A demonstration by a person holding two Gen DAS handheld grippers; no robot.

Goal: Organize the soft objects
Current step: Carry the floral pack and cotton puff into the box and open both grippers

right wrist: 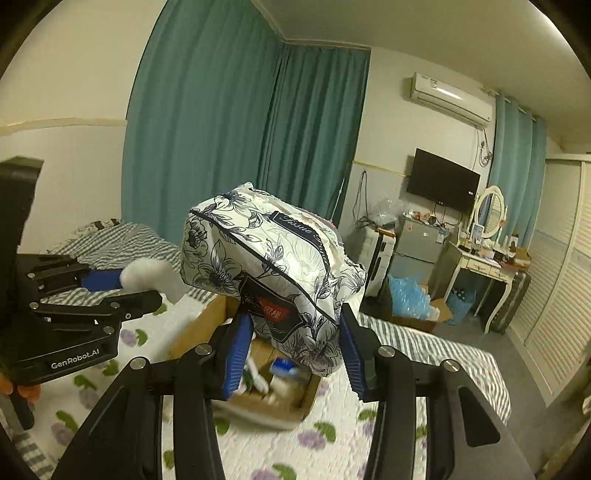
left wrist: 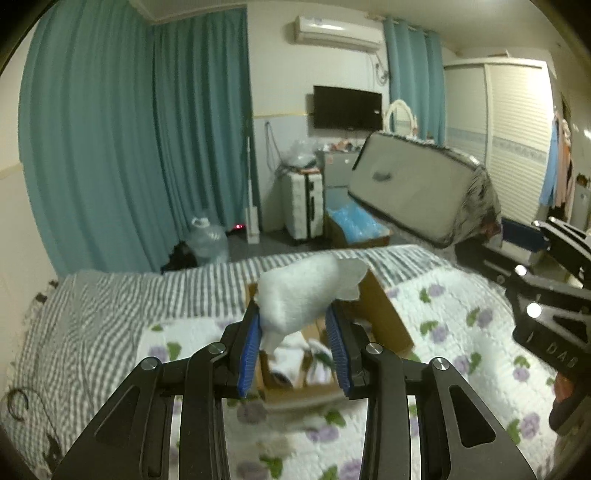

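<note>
**Soft items held over the cardboard box on the bed**

Soft white plush toy [left wrist: 303, 295] sits clamped between the blue pads of the left gripper [left wrist: 297, 345], raised above the open brown cardboard box [left wrist: 384, 314] that lies on the bed at 12 o'clock from the fingers. In the right wrist view, the right gripper [right wrist: 293, 354] pinches a floral-printed white plastic tissue pack [right wrist: 273, 273] between its blue pads, also lifted over the box, whose inside shows a jumble of white and blue items, too blurred to name. The left gripper appears at 9 o'clock in that view, the plush showing at its tip. Under the box spreads a white quilt with purple flowers [left wrist: 461, 332], and beyond it a grey-striped sheet [left wrist: 129, 306]. Farther off at 12 o'clock stand teal curtains [left wrist: 147, 147], a black wall television [left wrist: 347, 107] and a white air conditioner [left wrist: 336, 33].
</note>
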